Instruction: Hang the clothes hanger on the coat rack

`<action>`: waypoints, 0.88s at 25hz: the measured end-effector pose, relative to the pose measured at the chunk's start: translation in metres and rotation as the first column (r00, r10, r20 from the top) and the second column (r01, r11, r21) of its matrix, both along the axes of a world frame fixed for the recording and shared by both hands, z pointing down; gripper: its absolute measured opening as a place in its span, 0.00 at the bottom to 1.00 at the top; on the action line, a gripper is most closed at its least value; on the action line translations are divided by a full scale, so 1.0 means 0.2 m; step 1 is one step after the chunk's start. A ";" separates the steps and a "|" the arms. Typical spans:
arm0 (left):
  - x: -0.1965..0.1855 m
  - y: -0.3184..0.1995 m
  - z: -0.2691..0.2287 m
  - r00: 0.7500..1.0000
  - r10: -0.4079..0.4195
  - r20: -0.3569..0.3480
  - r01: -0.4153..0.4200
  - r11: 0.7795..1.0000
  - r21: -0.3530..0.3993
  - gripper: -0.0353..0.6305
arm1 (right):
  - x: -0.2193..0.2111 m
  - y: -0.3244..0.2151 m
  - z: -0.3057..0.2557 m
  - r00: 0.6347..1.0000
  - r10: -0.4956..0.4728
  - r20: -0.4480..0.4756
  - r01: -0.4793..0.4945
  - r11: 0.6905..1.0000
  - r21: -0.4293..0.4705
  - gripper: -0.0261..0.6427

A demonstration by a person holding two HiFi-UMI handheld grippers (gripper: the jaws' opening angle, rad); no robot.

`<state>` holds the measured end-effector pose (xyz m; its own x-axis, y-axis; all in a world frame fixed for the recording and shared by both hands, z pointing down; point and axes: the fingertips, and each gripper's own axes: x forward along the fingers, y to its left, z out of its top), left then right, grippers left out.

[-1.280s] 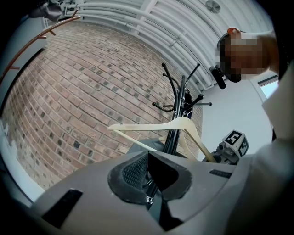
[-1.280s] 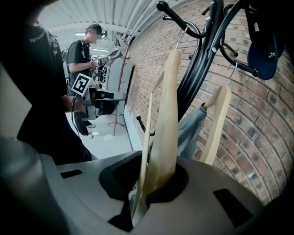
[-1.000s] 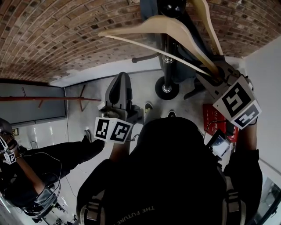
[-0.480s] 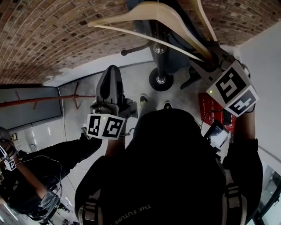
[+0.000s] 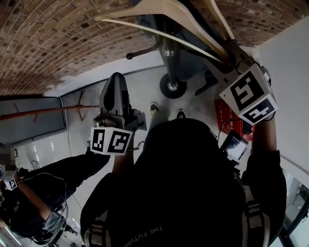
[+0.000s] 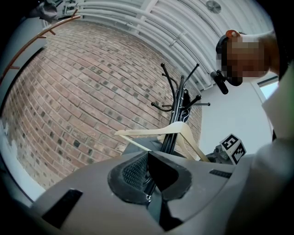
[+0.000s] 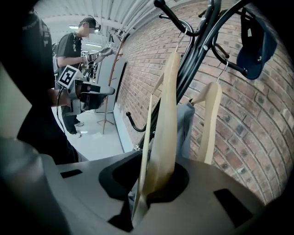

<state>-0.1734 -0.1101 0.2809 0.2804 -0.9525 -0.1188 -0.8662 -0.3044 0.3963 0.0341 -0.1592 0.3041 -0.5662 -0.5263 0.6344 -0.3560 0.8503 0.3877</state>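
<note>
A pale wooden clothes hanger (image 5: pixel 164 10) is held up at the top of the head view, and my right gripper (image 5: pixel 231 54) is shut on one end of it. In the right gripper view the hanger (image 7: pixel 165 124) rises from between the pads of the right gripper (image 7: pixel 147 186) towards the black coat rack (image 7: pixel 197 59). Whether its wire hook rests on an arm I cannot tell. The rack's pole (image 5: pixel 168 48) stands just behind the hanger. My left gripper (image 5: pixel 114 91) is held level, apart from the rack. In its own view the left gripper (image 6: pixel 148 172) is shut on nothing.
A second wooden hanger (image 7: pixel 209 119), a grey garment (image 7: pixel 184 128) and a blue cap (image 7: pixel 257 46) hang on the rack. The brick wall (image 5: pixel 58 38) is close behind. A red crate (image 5: pixel 227 118) sits on the floor at right. Another person (image 7: pixel 73 50) stands at left.
The right gripper and the hanger have shifted slightly up and left in the head view, closer over the rack's pole. The left gripper has stayed where it was.
</note>
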 end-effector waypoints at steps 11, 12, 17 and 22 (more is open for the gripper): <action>0.00 0.01 -0.01 1.000 0.007 0.002 -0.007 1.000 0.002 0.08 | -0.02 0.01 -0.08 0.997 0.007 0.078 -0.011 0.999 0.043 0.21; 0.00 0.01 -0.01 1.000 0.007 0.003 -0.007 1.000 0.001 0.08 | -0.02 0.01 -0.09 0.997 0.003 0.083 -0.007 0.999 0.042 0.21; 0.00 0.00 -0.02 1.000 0.003 0.001 -0.003 1.000 0.000 0.08 | -0.04 0.02 -0.11 0.993 -0.020 0.116 0.017 1.000 0.023 0.23; 0.01 0.00 -0.02 1.000 0.004 0.002 -0.004 1.000 0.002 0.08 | -0.06 0.04 -0.17 0.986 -0.045 0.161 0.039 0.998 0.041 0.25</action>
